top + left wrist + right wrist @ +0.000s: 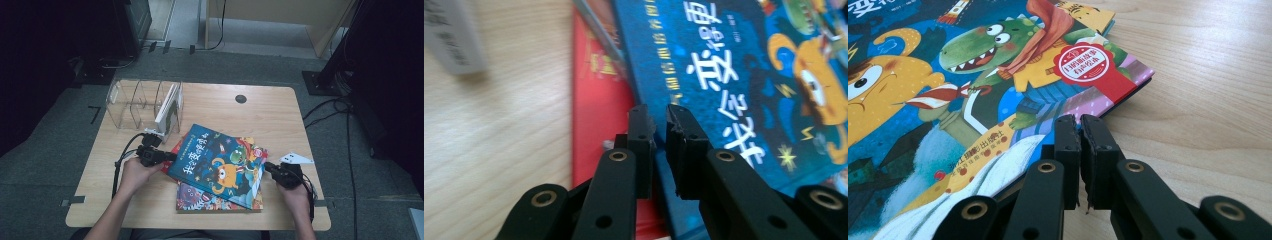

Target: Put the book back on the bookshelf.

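The blue picture book (220,165) lies tilted atop a red book (594,100) and another book (210,200) on the wooden table (280,115), its left edge between the nearly closed left gripper (167,156) jaws, its right edge pinched by the right gripper (267,166).

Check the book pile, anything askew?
Yes. The blue book lies turned at an angle across the pile, its corners overhanging the red book and the bottom book. The clear rack behind holds one upright white book.
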### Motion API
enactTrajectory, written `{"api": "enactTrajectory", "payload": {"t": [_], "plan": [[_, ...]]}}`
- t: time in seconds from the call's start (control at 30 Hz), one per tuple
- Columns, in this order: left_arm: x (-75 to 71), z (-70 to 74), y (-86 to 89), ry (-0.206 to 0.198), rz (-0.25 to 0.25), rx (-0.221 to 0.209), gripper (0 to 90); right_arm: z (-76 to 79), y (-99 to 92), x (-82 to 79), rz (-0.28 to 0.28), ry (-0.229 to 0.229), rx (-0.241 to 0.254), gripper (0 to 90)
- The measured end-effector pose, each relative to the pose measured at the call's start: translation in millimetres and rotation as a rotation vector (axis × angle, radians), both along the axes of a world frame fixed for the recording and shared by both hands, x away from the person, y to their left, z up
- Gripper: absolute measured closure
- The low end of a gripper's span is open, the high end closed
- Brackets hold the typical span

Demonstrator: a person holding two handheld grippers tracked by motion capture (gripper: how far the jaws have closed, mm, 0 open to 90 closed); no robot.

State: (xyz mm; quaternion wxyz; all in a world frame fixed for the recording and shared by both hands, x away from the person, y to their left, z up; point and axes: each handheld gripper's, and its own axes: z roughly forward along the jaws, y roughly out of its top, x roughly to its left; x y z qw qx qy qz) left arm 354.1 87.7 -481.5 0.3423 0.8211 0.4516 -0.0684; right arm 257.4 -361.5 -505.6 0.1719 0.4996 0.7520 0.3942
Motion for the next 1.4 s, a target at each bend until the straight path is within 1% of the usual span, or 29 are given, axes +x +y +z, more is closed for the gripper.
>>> {"api": "enactTrajectory", "payload": {"t": [0.1, 0.17, 0.2, 0.3, 0.37, 0.4, 0.53, 0.67, 0.8, 0.87, 1.07, 1.17, 1.4], "plan": [[-0.9, -0.1, 0.3, 0.004, 0.000, 0.000, 79.5, -0.8, -2.6, 1.2, 0.006, 0.006, 0.022, 86.8], [-2.8, -0.3, -0.1, -0.004, 0.008, -0.001, 79.4, -1.3, -3.6, 1.8, 0.011, 0.010, 0.034, 88.1], [-4.5, -0.3, 0.1, -0.003, 0.011, 0.001, 79.4, -1.5, -3.9, 2.4, 0.015, 0.010, 0.039, 89.6], [-9.1, -0.7, 1.4, 0.006, 0.010, -0.007, 79.8, -1.8, -3.9, 4.9, 0.008, 0.014, 0.049, 90.0], [-11.9, -1.2, 2.3, 0.012, 0.016, -0.014, 80.1, -2.3, -5.4, 6.6, 0.008, 0.020, 0.066, 90.0], [-14.0, -0.9, 2.4, 0.014, 0.016, -0.010, 80.1, -2.6, -6.3, 7.8, 0.009, 0.024, 0.074, 90.0], [-21.6, -0.6, 3.6, 0.019, 0.024, -0.007, 79.6, -2.1, -8.0, 10.5, 0.027, 0.040, 0.105, 90.0], [-29.6, -1.3, 7.6, 0.028, 0.036, -0.015, 79.4, -1.1, -4.8, 11.1, 0.054, 0.032, 0.096, 90.0], [-38.9, -2.2, 12.7, 0.043, 0.051, -0.026, 78.5, -0.7, -2.0, 12.4, 0.076, 0.041, 0.103, 90.0], [-44.1, -2.1, 15.3, 0.041, 0.054, -0.023, 78.4, -0.7, -0.4, 13.3, 0.091, 0.042, 0.106, 90.0], [-58.2, -1.2, 20.8, 0.046, 0.074, -0.015, 78.0, 0.5, 6.8, 14.8, 0.133, 0.043, 0.089, 90.0], [-64.5, -0.9, 23.0, 0.043, 0.080, -0.009, 77.3, 1.1, 10.4, 15.6, 0.143, 0.043, 0.081, 90.0], [-75.2, -1.4, 30.7, 0.053, 0.100, -0.018, 75.5, 2.0, 18.6, 21.2, 0.166, 0.044, 0.071, 90.0]]}}
